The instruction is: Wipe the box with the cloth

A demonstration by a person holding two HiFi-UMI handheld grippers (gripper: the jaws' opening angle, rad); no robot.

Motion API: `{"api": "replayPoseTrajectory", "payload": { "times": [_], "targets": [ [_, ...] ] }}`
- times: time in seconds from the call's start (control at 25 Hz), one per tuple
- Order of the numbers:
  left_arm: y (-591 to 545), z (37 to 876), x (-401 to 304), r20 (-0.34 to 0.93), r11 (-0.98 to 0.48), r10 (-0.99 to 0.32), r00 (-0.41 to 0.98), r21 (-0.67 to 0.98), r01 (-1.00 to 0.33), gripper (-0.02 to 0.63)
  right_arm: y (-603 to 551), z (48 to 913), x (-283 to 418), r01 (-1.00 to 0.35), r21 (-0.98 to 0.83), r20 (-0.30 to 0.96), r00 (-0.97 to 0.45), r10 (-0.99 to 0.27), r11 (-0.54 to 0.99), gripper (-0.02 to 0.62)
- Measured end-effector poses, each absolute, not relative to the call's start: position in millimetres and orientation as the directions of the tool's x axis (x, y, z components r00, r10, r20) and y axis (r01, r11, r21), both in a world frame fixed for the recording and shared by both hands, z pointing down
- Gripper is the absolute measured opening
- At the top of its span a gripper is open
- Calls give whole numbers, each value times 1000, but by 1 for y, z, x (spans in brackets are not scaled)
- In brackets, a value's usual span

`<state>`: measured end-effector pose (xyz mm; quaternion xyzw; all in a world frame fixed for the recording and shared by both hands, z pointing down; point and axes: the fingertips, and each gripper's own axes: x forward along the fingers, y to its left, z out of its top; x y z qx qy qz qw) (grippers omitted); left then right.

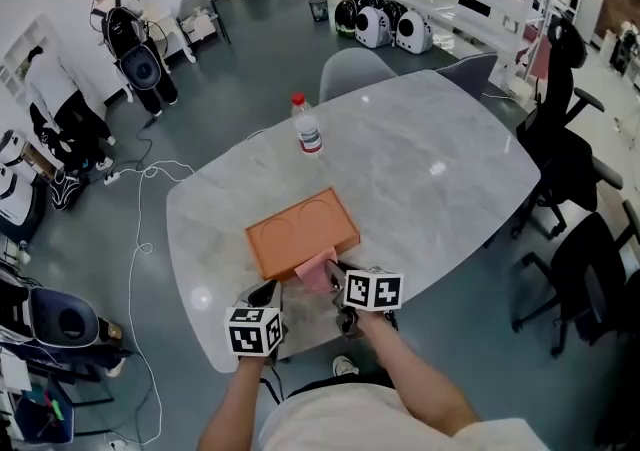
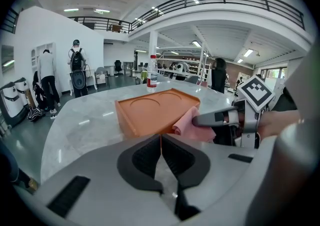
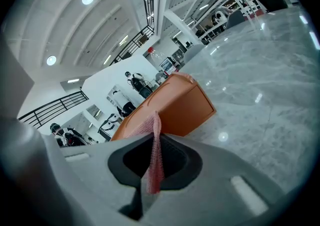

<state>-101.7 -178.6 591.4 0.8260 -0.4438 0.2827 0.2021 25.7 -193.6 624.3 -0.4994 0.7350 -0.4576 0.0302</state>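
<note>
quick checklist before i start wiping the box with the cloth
1. Cloth gripped: ok. The right gripper has its jaws shut on it.
2. Cloth at the box: ok. It meets the box's near edge in the head view.
3. Box steadied: not ok. The left gripper is shut and empty, short of the box.
4. Box flat on the table: ok.
5. Wiping path clear: ok. The bottle stands upright beyond the far end, apart from the box.
</note>
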Motion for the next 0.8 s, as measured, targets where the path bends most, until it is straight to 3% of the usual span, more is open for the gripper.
{"api": "replayPoseTrajectory", "payload": {
  "times": [0.8],
  "targets": [
    [-185,586,-60,638,-540,-619,458,78,-838,15,-197,630,113,-720,-694,430,-399,-810,-13,18]
  ]
}}
